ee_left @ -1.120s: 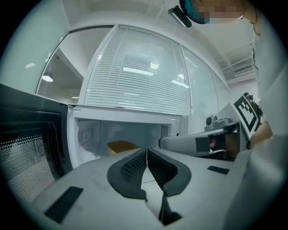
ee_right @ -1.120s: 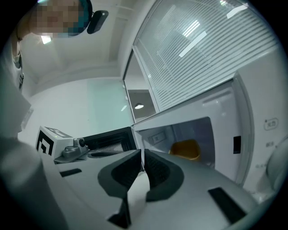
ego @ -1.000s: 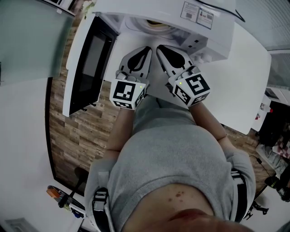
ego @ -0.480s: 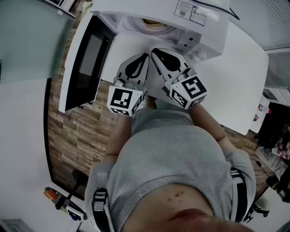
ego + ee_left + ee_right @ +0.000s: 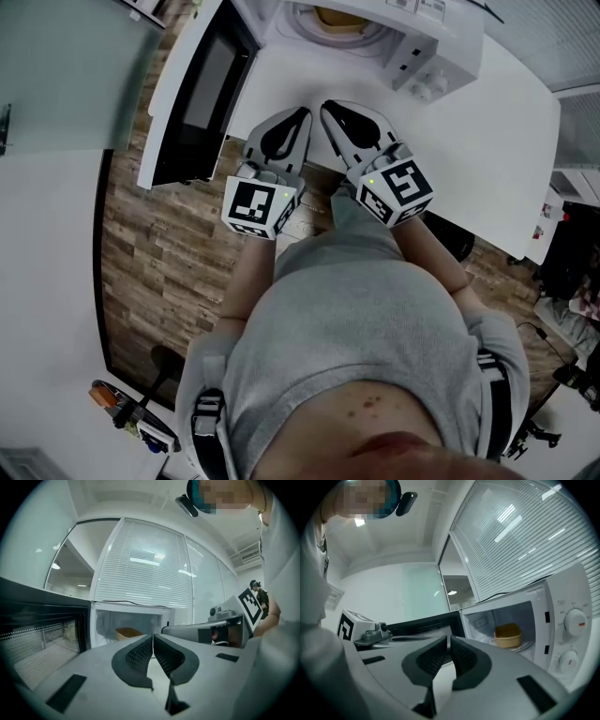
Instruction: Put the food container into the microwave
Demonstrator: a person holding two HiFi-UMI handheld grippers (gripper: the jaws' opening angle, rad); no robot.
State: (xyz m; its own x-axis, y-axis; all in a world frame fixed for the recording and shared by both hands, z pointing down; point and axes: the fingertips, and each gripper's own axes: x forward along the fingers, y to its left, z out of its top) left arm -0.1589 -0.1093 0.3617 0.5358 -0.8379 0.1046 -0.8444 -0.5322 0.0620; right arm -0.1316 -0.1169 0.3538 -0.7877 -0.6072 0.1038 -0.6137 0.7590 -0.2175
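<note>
Black glass fills the microwave door (image 5: 202,89), which stands open at the upper left of the head view, above a strip of wood-plank floor (image 5: 155,262). Just right of it, the left gripper (image 5: 299,114) points up toward the oven's mouth. In its own view its ribbed pads are pressed together with nothing between them. Close beside it, at the frame's centre, the right gripper (image 5: 329,105) points the same way. Its jaws are also clenched, the pads all but meeting, and they grasp nothing. Both marker cubes sit low, just above the person's grey shirt (image 5: 366,319).

Beyond the two tips, at the top centre, the white microwave (image 5: 441,42) shows its lit cavity. The tan food container (image 5: 342,17) is already inside, resting on the round glass plate and well apart from both grippers. The right gripper view shows the same tub upright in the cavity, left of the two dials (image 5: 574,620). Further right, the white table (image 5: 497,159) runs to the frame's edge.
</note>
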